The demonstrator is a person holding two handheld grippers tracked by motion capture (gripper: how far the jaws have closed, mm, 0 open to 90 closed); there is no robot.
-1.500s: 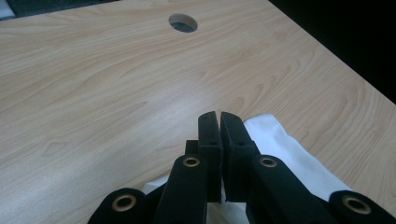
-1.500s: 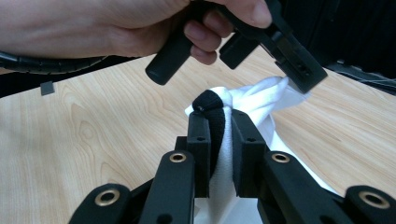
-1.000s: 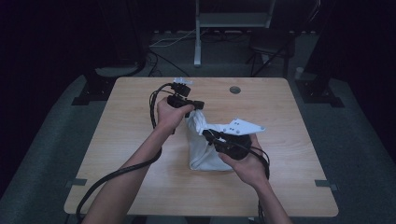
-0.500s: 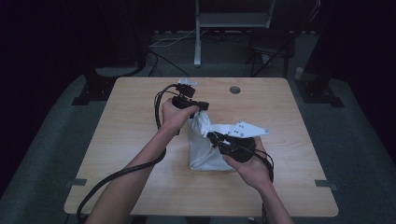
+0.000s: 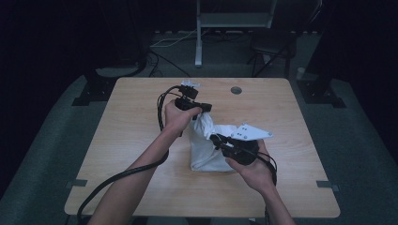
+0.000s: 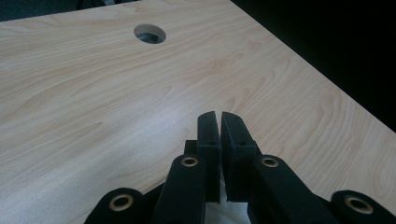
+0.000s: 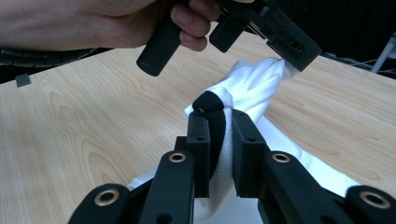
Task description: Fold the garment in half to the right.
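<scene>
The wooden table [image 5: 122, 154] carries a round cable hole [image 5: 236, 90] near its far edge. Right of its centre lies a white cloth bag [image 5: 209, 154], its base resting on the tabletop and its neck drawn up toward the far side.

The left gripper [image 5: 202, 108] is at the top of the bag; seen from the right gripper view, its jaws are clamped on the bunched white neck [image 7: 261, 79]. In its own view the jaws [image 6: 218, 140] stand pressed together, with a sliver of white cloth at their base.

The right gripper [image 5: 217, 139] is at the bag's near-right side. Its jaws [image 7: 219, 140] are closed on a fold of the white cloth together with a black cord or strap [image 7: 211, 105] that loops over the jaw tips.
</scene>
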